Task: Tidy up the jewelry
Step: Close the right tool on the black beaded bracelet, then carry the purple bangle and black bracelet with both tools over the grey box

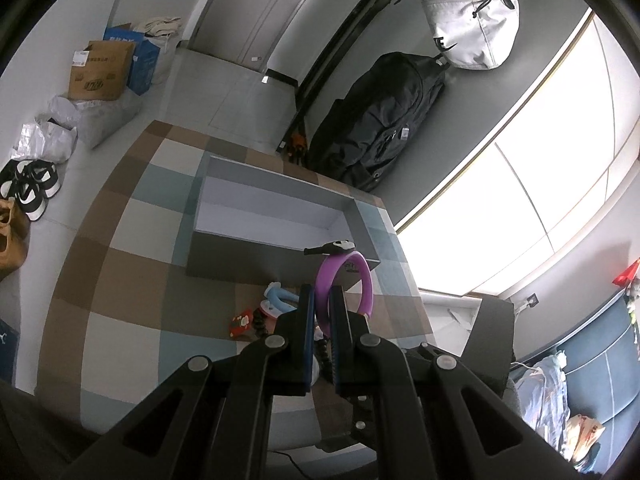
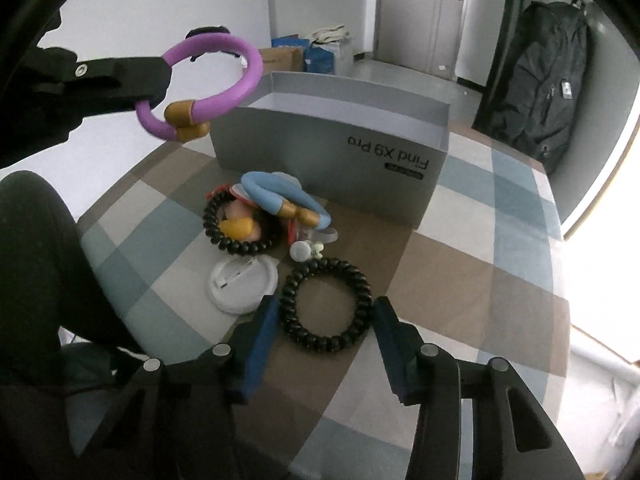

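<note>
My left gripper (image 1: 322, 292) is shut on a purple bracelet (image 1: 366, 280) with gold end caps, held in the air in front of the open grey box (image 1: 280, 196). The right wrist view shows the same left gripper (image 2: 160, 80) and purple bracelet (image 2: 248, 76) above the box (image 2: 320, 152). My right gripper (image 2: 325, 304) straddles a black coil ring (image 2: 320, 342) that lies flat on the checked cloth, and its blue pads touch the ring's two sides. Beyond it lies a pile: a black bead bracelet (image 2: 210, 216), a blue bracelet (image 2: 272, 192) and a white round badge (image 2: 242, 284).
The table has a checked cloth (image 2: 460, 264) in brown, blue and white. A small black-and-white piece (image 1: 332, 247) sits at the box's near rim. A black backpack (image 1: 380, 120) leans by the wall behind the table. A person's dark sleeve (image 2: 36, 260) fills the left.
</note>
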### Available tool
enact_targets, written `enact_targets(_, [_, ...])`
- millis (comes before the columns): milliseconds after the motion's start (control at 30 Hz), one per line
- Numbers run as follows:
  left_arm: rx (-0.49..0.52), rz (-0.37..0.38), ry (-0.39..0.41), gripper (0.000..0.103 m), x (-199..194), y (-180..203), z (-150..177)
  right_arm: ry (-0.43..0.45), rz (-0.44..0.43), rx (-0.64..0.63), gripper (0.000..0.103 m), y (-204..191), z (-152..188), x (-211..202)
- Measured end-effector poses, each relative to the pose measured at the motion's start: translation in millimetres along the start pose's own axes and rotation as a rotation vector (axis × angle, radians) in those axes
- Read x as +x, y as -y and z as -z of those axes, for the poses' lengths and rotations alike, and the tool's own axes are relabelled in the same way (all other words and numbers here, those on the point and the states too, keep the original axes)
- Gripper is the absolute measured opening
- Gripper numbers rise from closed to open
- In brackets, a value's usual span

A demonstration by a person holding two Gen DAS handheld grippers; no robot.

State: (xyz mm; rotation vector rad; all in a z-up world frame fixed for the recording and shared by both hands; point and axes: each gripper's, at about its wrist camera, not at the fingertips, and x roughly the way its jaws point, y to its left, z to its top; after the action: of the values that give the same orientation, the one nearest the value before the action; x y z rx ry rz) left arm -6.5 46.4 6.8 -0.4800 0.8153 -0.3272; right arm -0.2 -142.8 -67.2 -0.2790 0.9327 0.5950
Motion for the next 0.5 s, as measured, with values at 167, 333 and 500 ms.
enact_targets(167, [-0.002,-0.003,0.004,0.003,-0.2,-0.5,-1.9,0.004,-0.021,0.031,0.042,3.7,0.0,-6.8])
enact_targets(333, [0.005,-0.013,0.006,0.003,-0.6,1.1,-1.7,0.032,-0.045,0.103,0.041,15.3,2.4,-20.7])
enact_targets(500, [0.002,-0.028,0.021,0.003,-1.3,4.0,-4.8,0.091,-0.067,0.178,0.040,29.8,0.1,-39.1])
